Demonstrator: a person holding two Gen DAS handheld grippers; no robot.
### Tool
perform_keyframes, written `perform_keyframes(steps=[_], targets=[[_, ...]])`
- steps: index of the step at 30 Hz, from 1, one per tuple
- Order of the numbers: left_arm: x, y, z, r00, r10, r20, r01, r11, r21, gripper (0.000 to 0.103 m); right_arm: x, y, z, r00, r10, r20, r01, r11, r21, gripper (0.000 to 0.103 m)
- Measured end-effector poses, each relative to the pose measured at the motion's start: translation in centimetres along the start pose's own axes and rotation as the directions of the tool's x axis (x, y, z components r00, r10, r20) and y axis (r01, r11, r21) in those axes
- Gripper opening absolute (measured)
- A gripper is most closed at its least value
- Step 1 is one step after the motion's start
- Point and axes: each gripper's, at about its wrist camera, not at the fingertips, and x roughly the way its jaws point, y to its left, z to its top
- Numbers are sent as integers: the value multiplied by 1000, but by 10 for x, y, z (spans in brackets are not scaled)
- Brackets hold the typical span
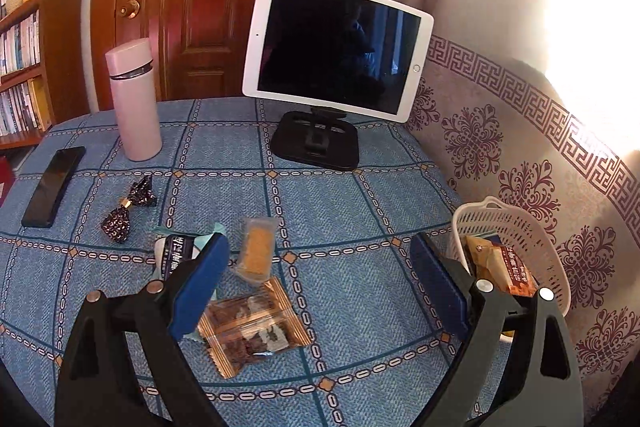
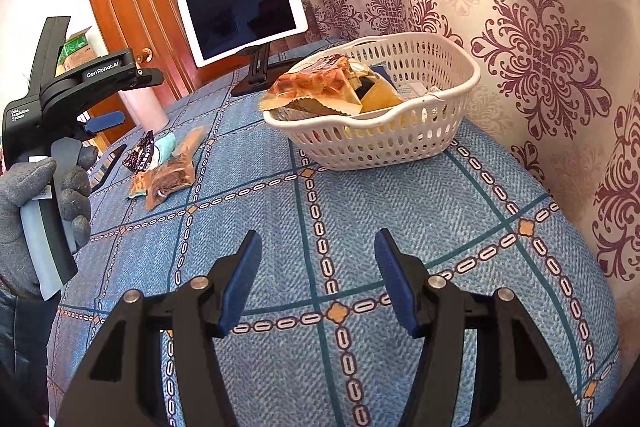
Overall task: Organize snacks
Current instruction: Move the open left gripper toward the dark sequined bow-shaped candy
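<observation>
My left gripper [image 1: 320,247] is open and empty above the blue checked tablecloth. Below and between its fingers lie a clear-wrapped yellow biscuit [image 1: 257,251] and an orange-edged packet of dark cookies [image 1: 252,331]. A dark-labelled snack with teal ends [image 1: 178,251] lies partly under the left finger. A white plastic basket [image 1: 532,239] at the right holds several orange and yellow packets. My right gripper [image 2: 318,247] is open and empty over bare cloth, in front of the basket [image 2: 384,139]. The loose snacks [image 2: 168,175] lie left of it.
A pink flask [image 1: 134,99], a tablet on a black stand [image 1: 336,47], a black phone [image 1: 54,185] and a dark spotted hair bow [image 1: 128,207] are on the table. Patterned curtain to the right, wooden door behind. The left gripper body [image 2: 60,99] shows in a gloved hand.
</observation>
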Motion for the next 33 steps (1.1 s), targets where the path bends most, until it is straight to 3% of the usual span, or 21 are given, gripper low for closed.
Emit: perform_keyframes(steps=[9, 22, 33], targets=[[4, 74, 3, 991, 130, -1, -130, 989, -65, 93, 8, 23, -2, 999, 18, -29, -20, 999, -49, 60], [39, 170, -3, 956, 278, -97, -288, 950, -119, 91, 23, 50, -5, 997, 26, -76, -34, 994, -106, 60], [92, 193, -2, 937, 289, -198, -310, 947, -86, 59, 33, 58, -2, 995, -13, -101, -1, 990, -141, 60]])
